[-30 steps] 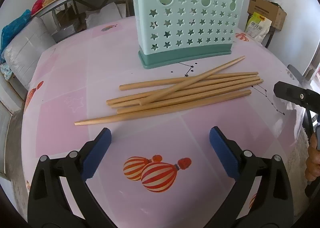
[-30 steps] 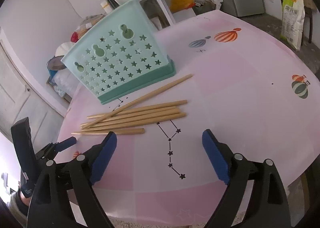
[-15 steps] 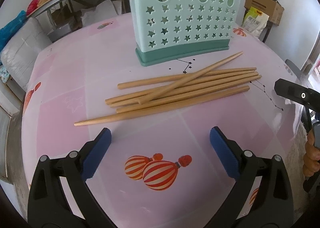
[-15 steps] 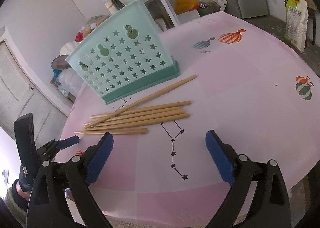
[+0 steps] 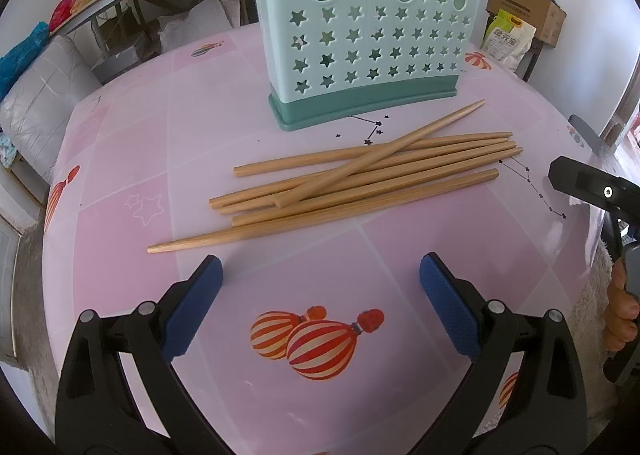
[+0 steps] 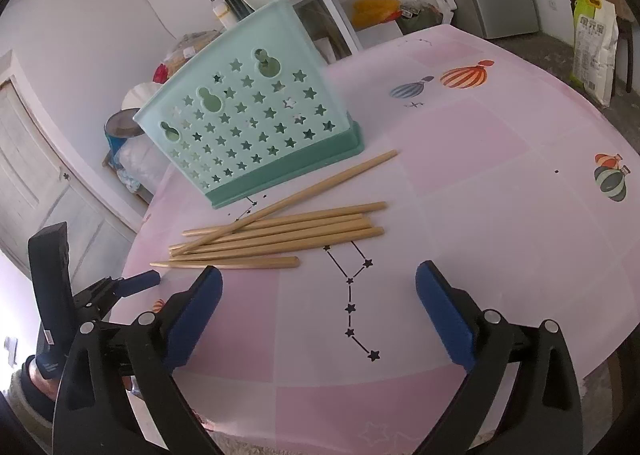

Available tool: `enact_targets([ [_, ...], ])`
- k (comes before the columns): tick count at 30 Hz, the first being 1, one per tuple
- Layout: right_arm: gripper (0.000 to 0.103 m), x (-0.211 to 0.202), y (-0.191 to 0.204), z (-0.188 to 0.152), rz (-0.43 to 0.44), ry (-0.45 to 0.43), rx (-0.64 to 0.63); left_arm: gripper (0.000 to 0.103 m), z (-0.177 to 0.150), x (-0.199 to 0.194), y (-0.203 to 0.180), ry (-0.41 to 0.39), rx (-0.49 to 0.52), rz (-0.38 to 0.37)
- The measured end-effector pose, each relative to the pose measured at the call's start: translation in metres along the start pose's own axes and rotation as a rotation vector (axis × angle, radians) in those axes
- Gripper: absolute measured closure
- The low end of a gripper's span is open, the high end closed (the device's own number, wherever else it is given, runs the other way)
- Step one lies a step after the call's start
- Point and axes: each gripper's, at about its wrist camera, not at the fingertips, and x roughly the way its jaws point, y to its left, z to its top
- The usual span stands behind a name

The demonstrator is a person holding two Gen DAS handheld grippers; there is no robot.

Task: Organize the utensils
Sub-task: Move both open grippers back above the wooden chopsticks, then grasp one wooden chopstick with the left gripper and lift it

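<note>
Nothing is picked yet: six tan wooden chopsticks (image 5: 360, 181) lie just before the mint-green star-punched plastic holder (image 5: 372, 31). The left gripper (image 5: 320, 297) gapes empty; the right gripper (image 6: 319, 301), jaws opening, holds nothing. Next, I judge, one must close on a chopstick.

The holder's (image 5: 372, 43) top is cut off at twelve o'clock; its inside stays hidden, perhaps empty; the sack's (image 5: 506, 41) print is unreadable.
</note>
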Motion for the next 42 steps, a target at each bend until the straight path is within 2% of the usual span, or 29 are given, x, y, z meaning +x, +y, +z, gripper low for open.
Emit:
enact_targets([
  [20,0.008,0.001,0.002,-0.001,-0.02,-0.004,-0.015,0.007,-0.005,-0.001,-0.002,-0.045,-0.005,-0.002],
  [27,0.008,-0.006,-0.003,-0.001,-0.014,-0.01,0.016,0.008,-0.008,-0.013,0.004,-0.089,-0.032,-0.093],
  [29,0.009,-0.01,-0.005,0.0,-0.032,-0.027,0.007,0.009,-0.006,-0.018,0.002,-0.097,-0.008,-0.106],
  [32,0.012,-0.017,-0.009,0.001,-0.059,-0.059,-0.002,0.009,0.0,-0.031,-0.004,-0.173,0.043,-0.1],
  [37,0.017,-0.029,-0.023,0.007,-0.084,-0.104,0.028,0.009,0.019,-0.043,-0.016,-0.262,0.094,-0.164],
  [39,0.019,-0.03,-0.028,0.007,-0.087,-0.105,0.042,0.023,0.029,-0.041,-0.025,-0.276,0.132,-0.169],
  [42,0.022,-0.03,-0.031,0.006,-0.073,-0.096,0.059,0.033,0.042,-0.033,-0.032,-0.276,0.188,-0.158],
])
